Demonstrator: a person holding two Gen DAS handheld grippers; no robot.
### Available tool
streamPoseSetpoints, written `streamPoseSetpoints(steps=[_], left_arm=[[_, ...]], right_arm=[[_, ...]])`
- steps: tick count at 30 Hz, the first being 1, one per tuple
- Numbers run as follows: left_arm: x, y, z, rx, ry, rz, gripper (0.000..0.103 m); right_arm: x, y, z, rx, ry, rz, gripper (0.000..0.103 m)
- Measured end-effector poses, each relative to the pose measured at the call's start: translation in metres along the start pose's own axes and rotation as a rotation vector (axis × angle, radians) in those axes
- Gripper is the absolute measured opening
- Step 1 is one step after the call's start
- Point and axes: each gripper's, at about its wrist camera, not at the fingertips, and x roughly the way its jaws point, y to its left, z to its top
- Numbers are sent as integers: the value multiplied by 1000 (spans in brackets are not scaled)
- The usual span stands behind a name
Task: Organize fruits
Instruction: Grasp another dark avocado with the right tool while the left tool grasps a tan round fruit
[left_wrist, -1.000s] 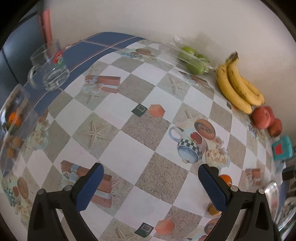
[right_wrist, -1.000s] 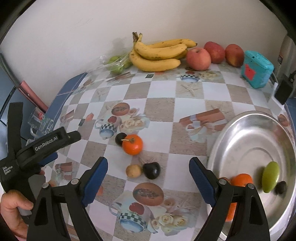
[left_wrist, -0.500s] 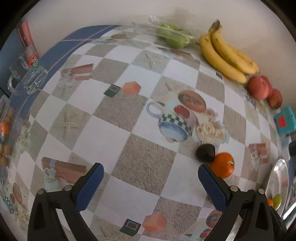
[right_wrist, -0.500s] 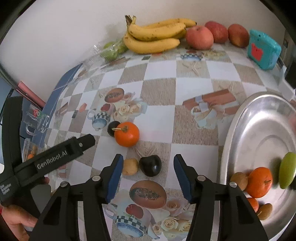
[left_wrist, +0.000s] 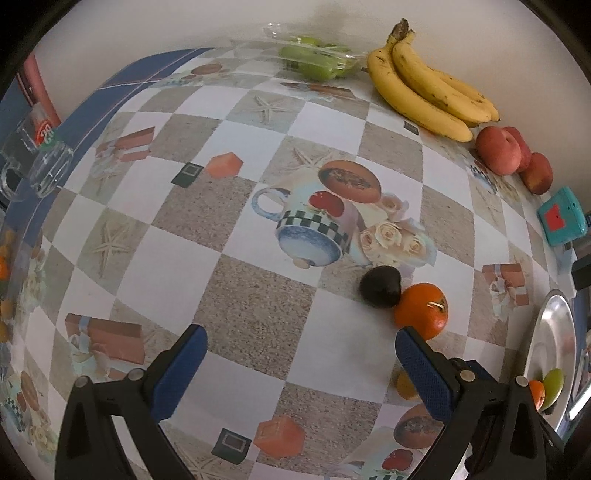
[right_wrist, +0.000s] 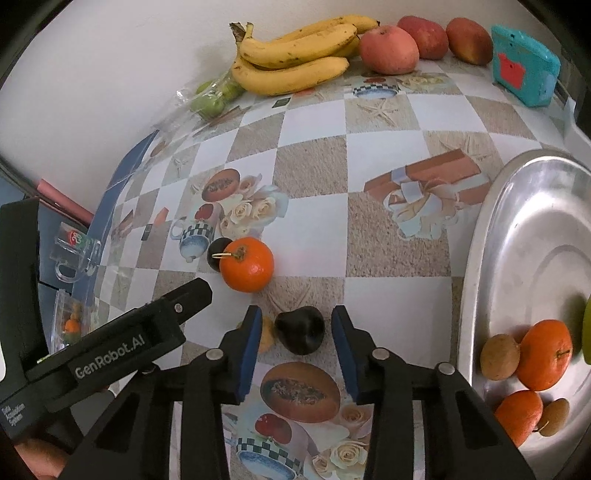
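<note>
In the right wrist view my right gripper (right_wrist: 296, 332) straddles a dark fruit (right_wrist: 300, 328) on the tablecloth, its jaws narrowed to either side with small gaps. A small yellow-brown fruit (right_wrist: 266, 334) lies just behind the left finger. An orange (right_wrist: 248, 264) and a second dark fruit (right_wrist: 217, 251) lie farther back left. The steel plate (right_wrist: 491, 236) at right holds oranges (right_wrist: 543, 354) and small brown fruits. In the left wrist view my left gripper (left_wrist: 301, 356) is open and empty, with the orange (left_wrist: 421, 310) and the dark fruit (left_wrist: 380, 286) ahead right.
Bananas (right_wrist: 295, 55), red apples (right_wrist: 388, 48) and bagged green fruit (right_wrist: 210, 96) line the back wall. A teal box (right_wrist: 524, 66) stands at back right. A glass mug (left_wrist: 33, 166) and a clear container (right_wrist: 70, 321) sit at the left edge.
My right gripper has moved down and forward around the dark fruit, and its jaws have narrowed. My left gripper has swung right, which brings the orange and the other dark fruit into its view.
</note>
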Motion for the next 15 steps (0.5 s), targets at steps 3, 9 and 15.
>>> streamPoseSetpoints(steps=[3, 9, 15], left_arm=[[0, -1, 0, 7, 0, -2, 103], [0, -4, 4, 6, -5, -13, 103], [-3, 1, 7, -39, -18, -58, 103]], right_arm=[[0, 0, 0, 3, 2, 2, 32], [-1, -2, -1, 18, 2, 10, 29], [-5, -2, 0, 11, -13, 3, 28]])
